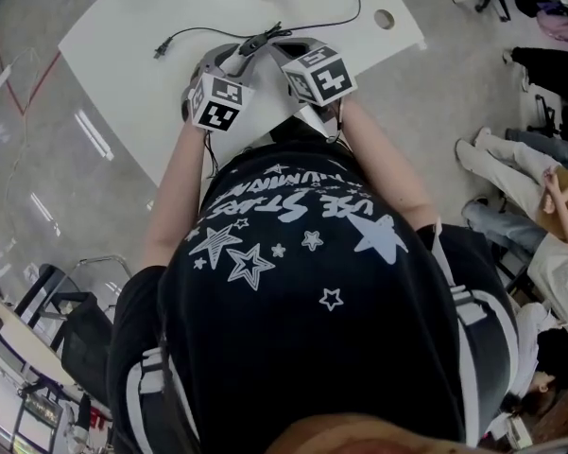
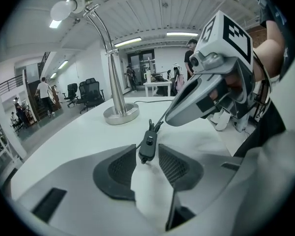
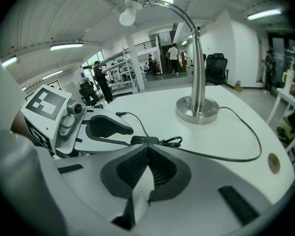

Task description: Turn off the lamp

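Note:
A chrome gooseneck lamp (image 2: pixel 119 107) (image 3: pixel 197 107) stands on the white table (image 1: pixel 132 74), and its bulb (image 3: pixel 127 16) looks white. Its black cable (image 3: pixel 235 156) carries an inline switch (image 2: pixel 148 145) (image 3: pixel 145 140) (image 1: pixel 255 42). My left gripper (image 2: pixel 147 154) (image 1: pixel 238 60) has the switch between its pads (image 2: pixel 119 168), which sit close against both its sides. My right gripper (image 3: pixel 147 150) (image 2: pixel 206 97) has its jaws closed tip to tip on nothing, just in front of the switch, its nose angled down at it.
The cable's loose plug end (image 1: pixel 159 51) (image 3: pixel 119 114) lies on the table's left part. A round cable hole (image 1: pixel 385 18) (image 3: pixel 273 163) is near the right edge. Seated people (image 1: pixel 539 206) are to the right of the table, office chairs (image 2: pixel 91 93) beyond it.

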Action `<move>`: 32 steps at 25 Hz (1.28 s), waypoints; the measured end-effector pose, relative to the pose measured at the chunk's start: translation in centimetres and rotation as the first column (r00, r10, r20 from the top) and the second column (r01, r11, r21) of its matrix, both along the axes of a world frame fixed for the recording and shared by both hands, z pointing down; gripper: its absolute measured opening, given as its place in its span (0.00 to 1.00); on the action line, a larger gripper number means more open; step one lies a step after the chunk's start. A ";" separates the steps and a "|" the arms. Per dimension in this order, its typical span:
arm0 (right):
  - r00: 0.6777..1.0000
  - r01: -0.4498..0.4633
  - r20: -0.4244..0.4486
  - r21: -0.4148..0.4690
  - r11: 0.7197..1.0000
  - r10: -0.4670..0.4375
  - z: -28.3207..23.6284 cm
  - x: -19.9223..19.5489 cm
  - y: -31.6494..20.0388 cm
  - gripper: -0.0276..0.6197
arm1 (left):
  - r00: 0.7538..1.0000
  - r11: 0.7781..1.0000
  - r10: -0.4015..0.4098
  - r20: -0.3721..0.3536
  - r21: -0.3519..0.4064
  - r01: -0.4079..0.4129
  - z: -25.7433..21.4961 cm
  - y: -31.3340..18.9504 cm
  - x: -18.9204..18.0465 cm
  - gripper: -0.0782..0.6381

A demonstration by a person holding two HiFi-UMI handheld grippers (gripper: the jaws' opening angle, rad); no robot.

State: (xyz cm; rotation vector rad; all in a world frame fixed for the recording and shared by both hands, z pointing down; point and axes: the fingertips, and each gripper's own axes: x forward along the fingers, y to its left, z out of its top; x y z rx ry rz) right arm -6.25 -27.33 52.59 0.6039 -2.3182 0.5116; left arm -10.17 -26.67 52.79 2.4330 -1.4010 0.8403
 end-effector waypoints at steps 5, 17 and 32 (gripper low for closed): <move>0.997 -0.071 0.019 0.017 0.997 0.071 -0.9 1.3 2.1 0.05 | 1.000 0.997 0.007 -0.019 0.071 -0.005 -2.0 2.1 -0.3 0.30; 0.963 -0.262 0.073 0.024 0.965 0.260 -2.3 5.3 10.0 0.05 | 0.994 0.983 0.051 -0.092 0.182 -0.034 -5.9 9.0 -0.3 0.30; 0.894 -0.434 0.127 0.015 0.901 0.429 -3.6 11.0 15.6 0.05 | 0.967 0.975 0.073 -0.246 0.223 -0.017 -8.7 13.0 2.0 0.30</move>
